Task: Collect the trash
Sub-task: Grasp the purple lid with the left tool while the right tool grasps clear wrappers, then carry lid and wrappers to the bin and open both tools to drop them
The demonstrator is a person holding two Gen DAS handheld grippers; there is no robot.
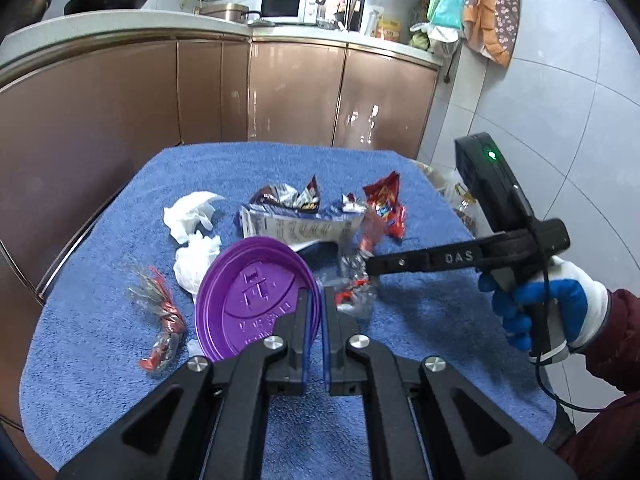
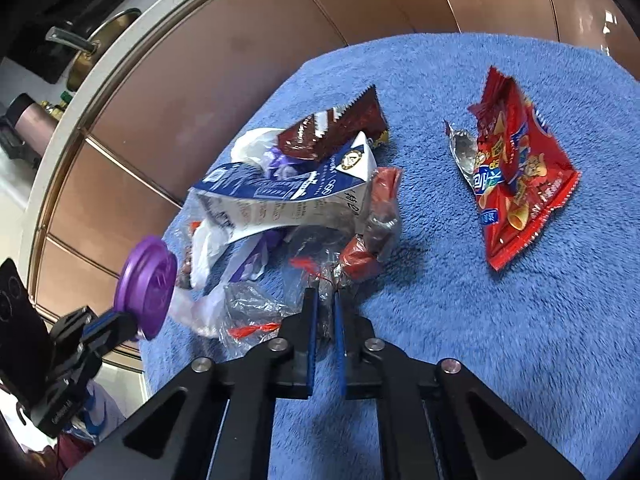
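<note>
From the left wrist view, the left gripper (image 1: 316, 312) pinches the rim of a purple lid (image 1: 256, 300) and holds it up on its edge above the blue towel (image 1: 100, 340). Left of the lid lies a small clear wrapper (image 1: 162, 320) with red bits. Behind the lid sit crumpled white tissues (image 1: 192, 232) and a flattened blue and white carton (image 1: 296, 228). To the right of the carton lies a red snack bag (image 1: 386, 204). The right gripper (image 1: 374, 268) reaches in from the right of the lid, held by a gloved hand (image 1: 548, 312), and its tip touches a clear wrapper with red tape (image 1: 354, 292).

From the right wrist view, the right gripper (image 2: 324, 304) has its fingers close together, pinching the clear wrapper with red tape (image 2: 316, 280). Just behind the wrapper is the carton (image 2: 288, 196), with a brown wrapper (image 2: 340, 128) behind it. The red snack bag (image 2: 516, 176) lies well apart to the right of the carton. Far left of the carton, the left gripper (image 2: 132, 320) holds the purple lid (image 2: 146, 284) in the air.
</note>
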